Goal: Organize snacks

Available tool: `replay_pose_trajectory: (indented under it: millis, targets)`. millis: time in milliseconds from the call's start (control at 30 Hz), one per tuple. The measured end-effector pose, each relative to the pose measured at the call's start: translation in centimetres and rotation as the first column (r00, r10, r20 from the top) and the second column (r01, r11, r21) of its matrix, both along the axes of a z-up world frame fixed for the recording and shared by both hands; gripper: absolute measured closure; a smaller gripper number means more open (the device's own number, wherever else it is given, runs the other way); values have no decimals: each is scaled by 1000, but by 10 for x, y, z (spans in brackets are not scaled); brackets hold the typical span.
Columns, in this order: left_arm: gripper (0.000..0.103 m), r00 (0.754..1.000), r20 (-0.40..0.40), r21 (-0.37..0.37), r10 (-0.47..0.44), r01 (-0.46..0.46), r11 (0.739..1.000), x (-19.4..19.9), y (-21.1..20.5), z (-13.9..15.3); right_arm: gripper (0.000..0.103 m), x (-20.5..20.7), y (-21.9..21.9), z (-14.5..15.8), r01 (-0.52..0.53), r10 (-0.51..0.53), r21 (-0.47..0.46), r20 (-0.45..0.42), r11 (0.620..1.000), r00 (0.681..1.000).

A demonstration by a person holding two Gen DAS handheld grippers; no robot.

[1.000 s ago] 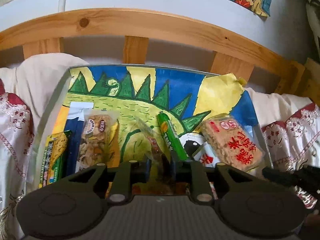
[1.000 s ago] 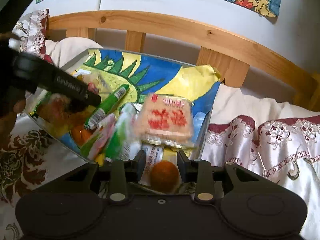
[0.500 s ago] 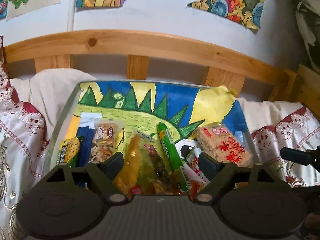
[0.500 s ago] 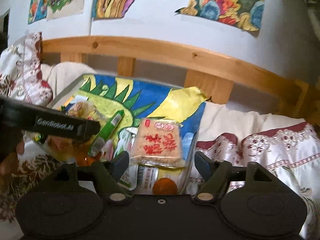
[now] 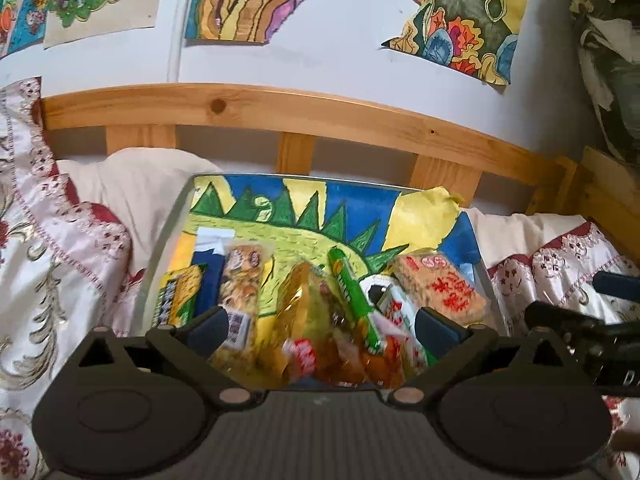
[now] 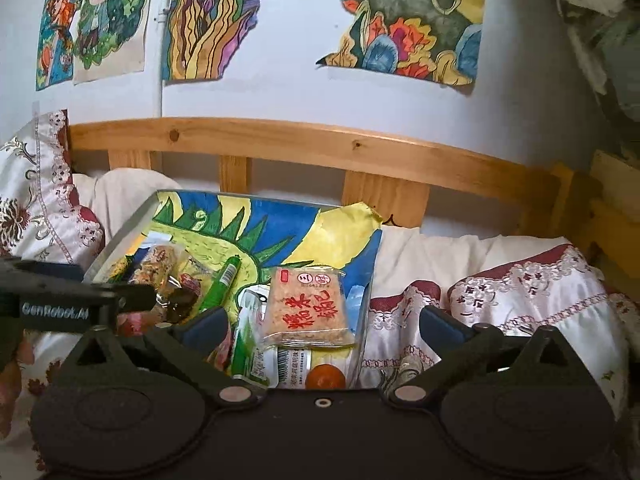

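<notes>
Several snacks lie on a tray point(image 5: 176, 216) lined with a dinosaur drawing. In the left wrist view I see a rice cracker pack with red characters point(image 5: 438, 286), a green stick point(image 5: 352, 300), a clear crinkly bag point(image 5: 308, 320), a nut bar point(image 5: 240, 280), a dark blue pack point(image 5: 208, 276) and a yellow-green pack point(image 5: 176, 294). My left gripper point(image 5: 322, 326) is open and empty above the tray's near end. My right gripper point(image 6: 324, 326) is open and empty over the rice cracker pack point(image 6: 306, 306), with a small orange point(image 6: 325, 377) and the green stick point(image 6: 218, 288) nearby.
The tray point(image 6: 120, 240) rests on a bed with patterned satin bedding point(image 6: 520, 300) on both sides. A wooden headboard rail point(image 5: 300, 112) runs behind it. Drawings point(image 6: 404, 20) hang on the wall. The other gripper shows at the right edge point(image 5: 592, 336) and at the left edge point(image 6: 60, 304).
Both grippers opened from shut and pulled back and up from the tray. The clear crinkly bag left the left gripper and now lies on the tray.
</notes>
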State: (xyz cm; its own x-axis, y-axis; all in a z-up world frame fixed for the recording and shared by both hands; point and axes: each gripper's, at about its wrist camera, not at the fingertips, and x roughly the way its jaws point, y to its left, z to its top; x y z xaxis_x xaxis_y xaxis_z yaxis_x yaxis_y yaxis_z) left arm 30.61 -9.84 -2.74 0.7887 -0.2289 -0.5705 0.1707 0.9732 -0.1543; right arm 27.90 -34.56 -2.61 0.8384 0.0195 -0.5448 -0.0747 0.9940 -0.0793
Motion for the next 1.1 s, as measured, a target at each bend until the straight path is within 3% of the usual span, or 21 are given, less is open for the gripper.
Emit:
replay_pose_trajectory:
  millis: [300,633,900,1100]
  targets:
    - [1,999,4,14,35,-35,999,-29,23,4,1,-29,14,8,12,-12,-8,-5,1000,1000]
    - [1,997,7,61,78,-79,995,-75,49,-7,1,-69,23,4,33,-31,55,-36,998,999]
    - [1,998,21,116,61,-63,991,-106,53,-11,1,-97,29,-8,19,-12,72,-101,997,995]
    - [1,998,4,117,60,-60,991,-119,57,-11,1,-111,30,-12,23,-16,66,-104,998,994]
